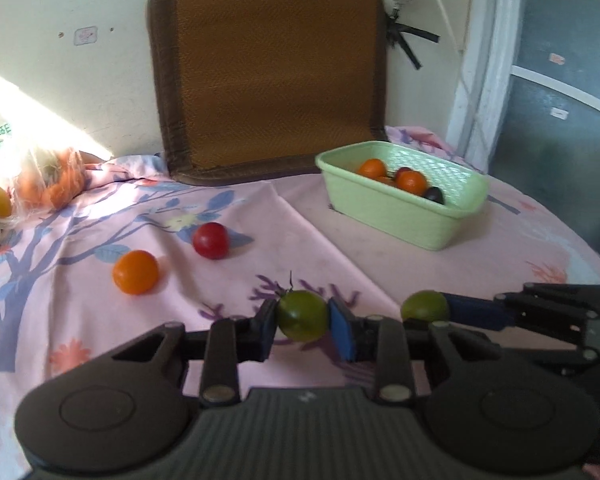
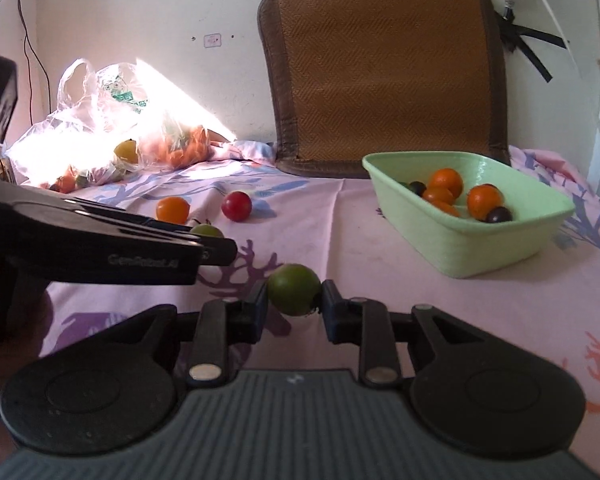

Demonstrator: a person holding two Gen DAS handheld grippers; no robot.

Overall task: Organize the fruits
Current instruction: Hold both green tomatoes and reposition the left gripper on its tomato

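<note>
The basket (image 1: 400, 204) sits at two o'clock from you on the cloth (image 1: 300, 232), already holding oranges and dark fruit. Your left gripper (image 1: 303, 330) is clamped on one green fruit (image 1: 303, 316); your right gripper (image 2: 293, 300) pinches another (image 2: 293, 289). Both grips catch only the fruit's sides, so a quick swing could roll either out, and your arms may collide converging on the basket.

Green fruits (image 1: 303, 316) clamped; green basket (image 1: 400, 216) part-filled.

The basket (image 1: 400, 216) sits on the tablecloth (image 1: 308, 240) right of two loose fruits (image 1: 135, 272), the mat (image 1: 267, 76) upright behind.
</note>
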